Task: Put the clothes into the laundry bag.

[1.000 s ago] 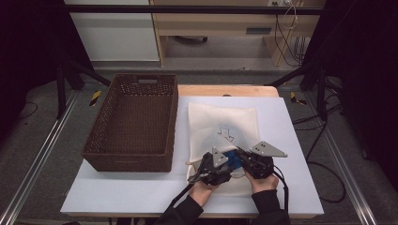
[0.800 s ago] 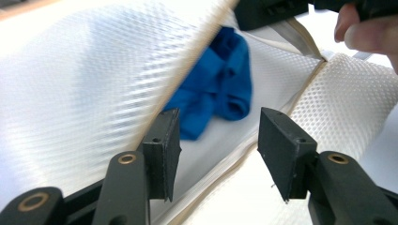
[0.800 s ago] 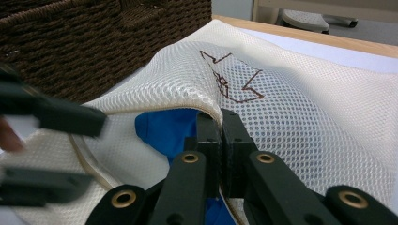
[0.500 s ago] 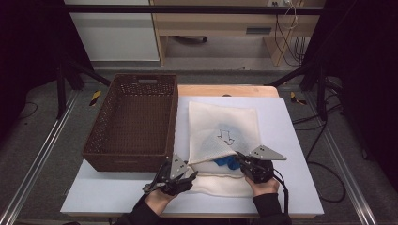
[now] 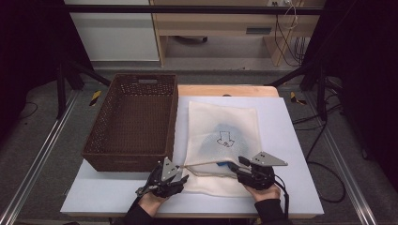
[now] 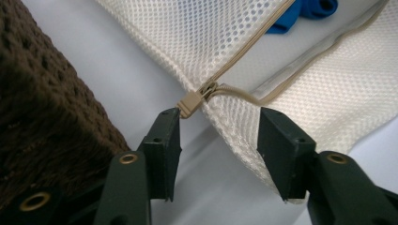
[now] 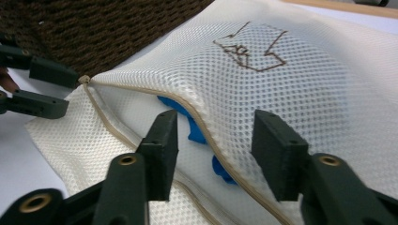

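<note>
Zipper pull point(image 6: 191, 101) just beyond left hand-held gripper point(image 6: 218, 136), perhaps touching

There is one white surface point(image 5: 300, 140). On it sits one brown basket point(image 5: 133, 122). Beside the basket lies one white net bag point(image 5: 225, 140). The bag has one zipper pull point(image 6: 192, 101) and one brown arrow drawing point(image 5: 226, 138). One blue thing point(image 7: 197, 129) is inside the bag. There are two claws, the left claw point(image 5: 182, 179) and the right claw point(image 5: 237, 164). Two hands hold them.

brown wicker basket point(image 5: 131, 122) | on white tbl point(image 5: 291, 154) | wood desk point(image 5: 211, 23) behind
</note>
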`<move>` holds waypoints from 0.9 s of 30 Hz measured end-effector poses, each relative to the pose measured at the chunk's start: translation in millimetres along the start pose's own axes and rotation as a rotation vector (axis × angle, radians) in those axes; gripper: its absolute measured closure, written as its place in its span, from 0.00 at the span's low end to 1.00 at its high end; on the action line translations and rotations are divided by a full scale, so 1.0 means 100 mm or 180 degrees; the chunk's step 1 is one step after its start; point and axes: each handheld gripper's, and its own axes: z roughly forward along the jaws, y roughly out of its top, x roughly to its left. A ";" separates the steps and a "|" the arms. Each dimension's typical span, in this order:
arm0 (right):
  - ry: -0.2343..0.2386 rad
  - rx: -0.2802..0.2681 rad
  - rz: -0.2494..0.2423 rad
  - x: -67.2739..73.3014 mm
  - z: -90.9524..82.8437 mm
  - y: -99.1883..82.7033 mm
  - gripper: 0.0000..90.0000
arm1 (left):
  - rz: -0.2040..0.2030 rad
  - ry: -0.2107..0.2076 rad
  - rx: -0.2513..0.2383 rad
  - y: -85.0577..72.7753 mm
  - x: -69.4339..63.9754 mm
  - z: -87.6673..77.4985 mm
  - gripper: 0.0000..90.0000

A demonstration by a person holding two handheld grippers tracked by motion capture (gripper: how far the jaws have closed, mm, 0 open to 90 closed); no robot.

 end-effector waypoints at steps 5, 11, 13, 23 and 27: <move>-0.0263 -0.0148 0.0145 -0.10 -0.27 -0.04 0.41 | -0.0048 -0.0017 -0.0008 -0.02 0.03 0.04 0.66; -0.0660 0.0084 0.0262 -0.29 -0.43 -0.25 0.38 | -0.0139 -0.0041 0.0035 -0.05 0.05 0.10 0.79; -0.0717 0.0177 0.0357 -0.36 -0.42 -0.30 0.42 | -0.0137 -0.0032 0.0064 -0.05 0.05 0.12 0.82; -0.0695 0.0839 0.0484 -0.49 -0.20 -0.42 0.64 | -0.0135 -0.0041 0.0105 -0.06 0.04 0.13 0.93; -0.0737 0.0885 0.0417 -0.49 -0.19 -0.42 0.69 | -0.0150 -0.0035 0.0110 -0.07 0.04 0.11 0.94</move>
